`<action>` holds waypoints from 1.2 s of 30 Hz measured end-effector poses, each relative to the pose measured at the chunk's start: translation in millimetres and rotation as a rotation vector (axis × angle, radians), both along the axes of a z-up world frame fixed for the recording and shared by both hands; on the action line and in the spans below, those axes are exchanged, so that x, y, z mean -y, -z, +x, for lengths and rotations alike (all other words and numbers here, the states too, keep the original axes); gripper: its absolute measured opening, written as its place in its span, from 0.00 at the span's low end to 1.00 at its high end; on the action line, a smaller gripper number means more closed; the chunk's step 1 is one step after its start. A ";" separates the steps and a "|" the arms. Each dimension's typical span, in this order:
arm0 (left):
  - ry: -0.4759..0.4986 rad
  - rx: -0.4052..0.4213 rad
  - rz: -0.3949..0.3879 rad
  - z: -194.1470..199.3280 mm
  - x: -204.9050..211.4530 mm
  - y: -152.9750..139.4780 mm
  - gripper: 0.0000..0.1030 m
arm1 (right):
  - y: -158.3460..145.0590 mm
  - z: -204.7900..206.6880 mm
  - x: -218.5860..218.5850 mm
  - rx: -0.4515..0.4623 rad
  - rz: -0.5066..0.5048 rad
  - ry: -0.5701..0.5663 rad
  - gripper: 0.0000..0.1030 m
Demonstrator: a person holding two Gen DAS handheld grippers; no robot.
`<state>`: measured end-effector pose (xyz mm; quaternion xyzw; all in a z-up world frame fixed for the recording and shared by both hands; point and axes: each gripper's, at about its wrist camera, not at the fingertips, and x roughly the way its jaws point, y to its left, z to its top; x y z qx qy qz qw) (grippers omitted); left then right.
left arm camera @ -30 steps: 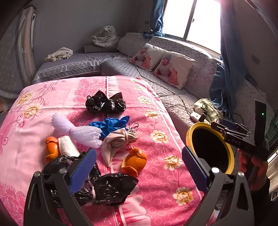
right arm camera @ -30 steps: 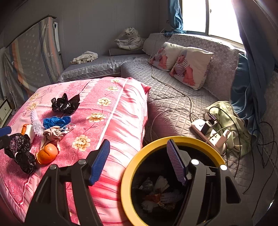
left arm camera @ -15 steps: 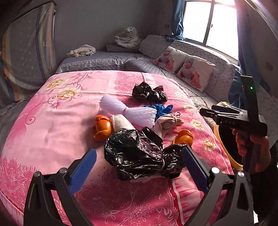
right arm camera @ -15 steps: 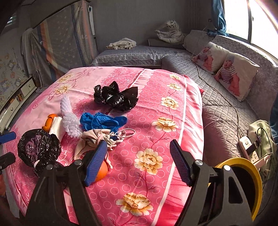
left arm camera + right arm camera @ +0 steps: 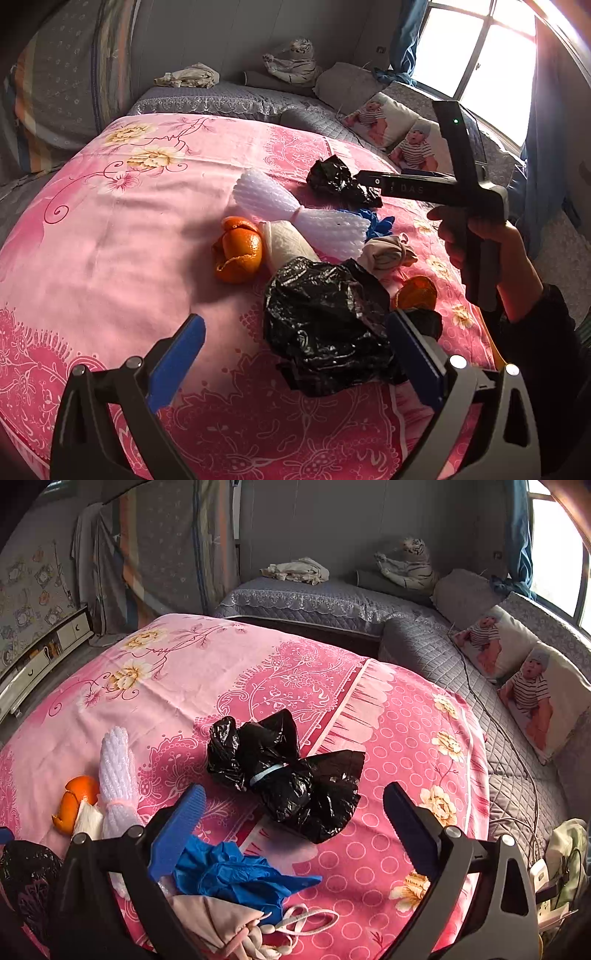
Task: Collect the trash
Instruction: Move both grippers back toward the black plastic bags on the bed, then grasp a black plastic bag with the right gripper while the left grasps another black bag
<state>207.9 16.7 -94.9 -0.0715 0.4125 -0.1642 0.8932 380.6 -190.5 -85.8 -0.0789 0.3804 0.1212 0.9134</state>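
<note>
**Both grippers open over trash on the pink bedspread**

No bin or other container shows in either view; all the trash lies loose on the pink bedspread [image 5: 110,258].

The left gripper [image 5: 295,365] hangs with its jaws wide apart and nothing pressed between them. A crumpled black bag [image 5: 325,325] lies just ahead of it, nearer the right finger, which overlaps the bag's edge in the picture; whether they touch cannot be told. Behind the bag sit an orange peel [image 5: 240,251], a white tissue roll [image 5: 288,243], a white foam net [image 5: 295,210], a blue glove [image 5: 376,223], a beige cloth [image 5: 388,253] and a second peel [image 5: 415,293].

The right gripper [image 5: 293,830] has its jaws opening, nearly at full width, and holds nothing. A tied black bag [image 5: 284,771] with a pale band round its middle lies just beyond the gap, apart from both fingers.

Only the left wrist view shows the person's right hand [image 5: 480,243] on the right gripper's handle, raised above the tied bag [image 5: 340,181]. Only the right wrist view shows the band on that bag, a low cabinet [image 5: 44,653] at far left and a power strip [image 5: 546,882] at lower right.

The bedspread's left and far parts lie bare. Its right edge meets a grey quilted sofa [image 5: 461,672] with baby-print cushions [image 5: 532,690]; a cable [image 5: 506,738] runs along the seat.
</note>
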 end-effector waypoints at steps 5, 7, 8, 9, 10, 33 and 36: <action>0.011 -0.020 -0.046 6.3 0.9 3.6 0.92 | 10.9 23.5 -11.0 -0.025 -0.021 -0.014 0.91; 0.014 -0.035 -0.062 10.6 2.4 6.1 0.92 | 15.0 29.7 -15.0 -0.022 -0.044 -0.011 0.91; 0.014 -0.040 -0.070 12.4 3.3 7.1 0.92 | 17.2 32.4 -16.8 -0.025 -0.047 -0.016 0.91; 0.015 -0.044 -0.076 14.4 4.8 7.8 0.92 | 19.5 35.4 -18.3 -0.032 -0.050 -0.019 0.91; 0.016 -0.044 -0.083 15.7 6.5 7.9 0.92 | 21.7 37.9 -19.7 -0.034 -0.056 -0.017 0.91; 0.019 0.018 -0.047 5.6 25.3 -4.5 0.24 | 25.5 29.6 -2.6 -0.056 0.040 0.027 0.21; 0.007 0.034 -0.077 0.1 17.1 -12.6 0.23 | 15.3 16.6 3.9 -0.043 0.064 0.026 0.21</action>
